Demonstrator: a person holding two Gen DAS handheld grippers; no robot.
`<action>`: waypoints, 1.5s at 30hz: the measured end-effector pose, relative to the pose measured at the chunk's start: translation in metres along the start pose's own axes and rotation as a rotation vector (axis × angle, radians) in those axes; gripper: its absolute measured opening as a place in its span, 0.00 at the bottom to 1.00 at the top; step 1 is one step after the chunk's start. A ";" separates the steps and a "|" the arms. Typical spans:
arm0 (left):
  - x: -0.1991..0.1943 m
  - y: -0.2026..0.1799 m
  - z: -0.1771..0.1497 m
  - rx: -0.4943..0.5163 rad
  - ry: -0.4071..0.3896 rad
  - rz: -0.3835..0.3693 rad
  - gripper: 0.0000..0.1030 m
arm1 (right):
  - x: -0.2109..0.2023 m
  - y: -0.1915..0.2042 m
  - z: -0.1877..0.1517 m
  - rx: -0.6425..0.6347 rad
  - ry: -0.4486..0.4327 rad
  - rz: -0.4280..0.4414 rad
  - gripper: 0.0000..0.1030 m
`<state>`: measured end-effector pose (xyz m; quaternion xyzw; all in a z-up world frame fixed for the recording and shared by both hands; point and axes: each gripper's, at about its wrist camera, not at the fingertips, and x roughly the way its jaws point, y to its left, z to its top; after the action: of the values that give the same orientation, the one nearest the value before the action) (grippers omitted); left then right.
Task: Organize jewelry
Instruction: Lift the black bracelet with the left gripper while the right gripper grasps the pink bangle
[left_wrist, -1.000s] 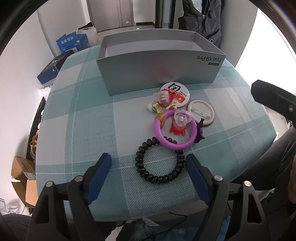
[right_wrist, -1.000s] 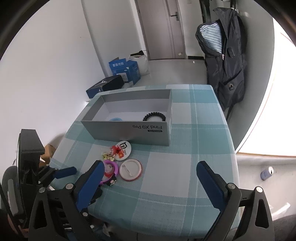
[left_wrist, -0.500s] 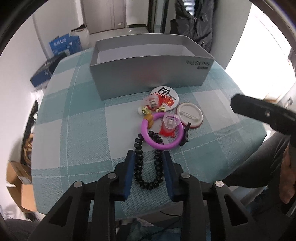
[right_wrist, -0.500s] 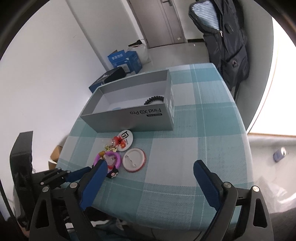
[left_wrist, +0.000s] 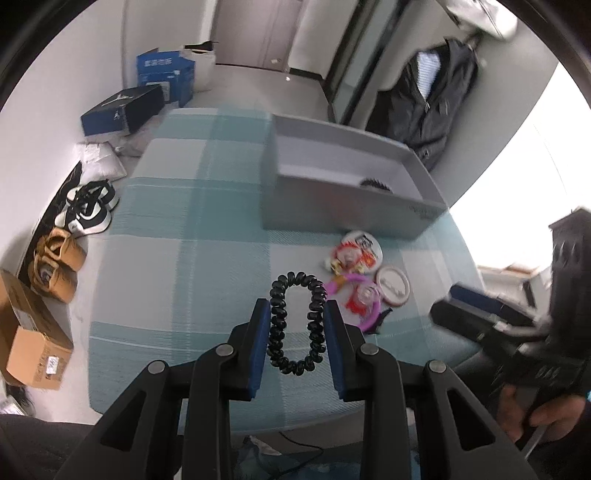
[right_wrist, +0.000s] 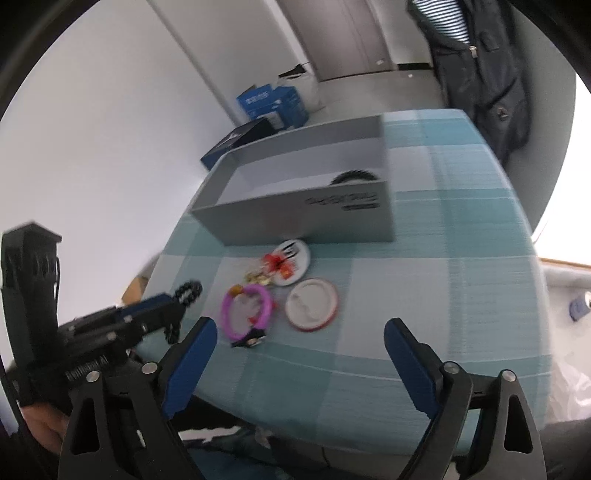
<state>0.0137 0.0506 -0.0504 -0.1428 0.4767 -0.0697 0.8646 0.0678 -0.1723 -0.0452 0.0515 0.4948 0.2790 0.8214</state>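
Checked teal cloth covers the table (left_wrist: 177, 236), where the grey phone box (left_wrist: 343, 218) already holds one black coil tie, while the pink ring (right_wrist: 246, 310), two round badges (right_wrist: 313, 303) and small charms lie just before it. Left gripper (left_wrist: 298, 325) clenches the black spiral hair tie (left_wrist: 297, 321), squeezed into a long oval and lifted clear of the cloth; the right gripper (right_wrist: 297, 354), jaws just narrowing yet wide, holds nothing.

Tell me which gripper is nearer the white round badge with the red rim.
Right. The right gripper hangs open just in front of the white round badge with the red rim; the left gripper, shut on the black spiral hair tie, sits farther off beside it.
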 end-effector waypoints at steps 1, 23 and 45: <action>0.001 0.002 0.004 -0.012 -0.006 -0.003 0.23 | 0.002 0.002 -0.001 -0.005 0.007 0.006 0.85; -0.011 0.042 0.016 -0.116 -0.075 -0.017 0.23 | 0.064 0.078 0.000 -0.240 0.049 -0.202 0.66; -0.021 0.028 0.020 -0.032 -0.129 0.048 0.23 | 0.029 0.056 0.003 -0.158 -0.008 -0.122 0.50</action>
<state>0.0191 0.0861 -0.0323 -0.1495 0.4242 -0.0318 0.8926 0.0577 -0.1099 -0.0469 -0.0425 0.4704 0.2664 0.8402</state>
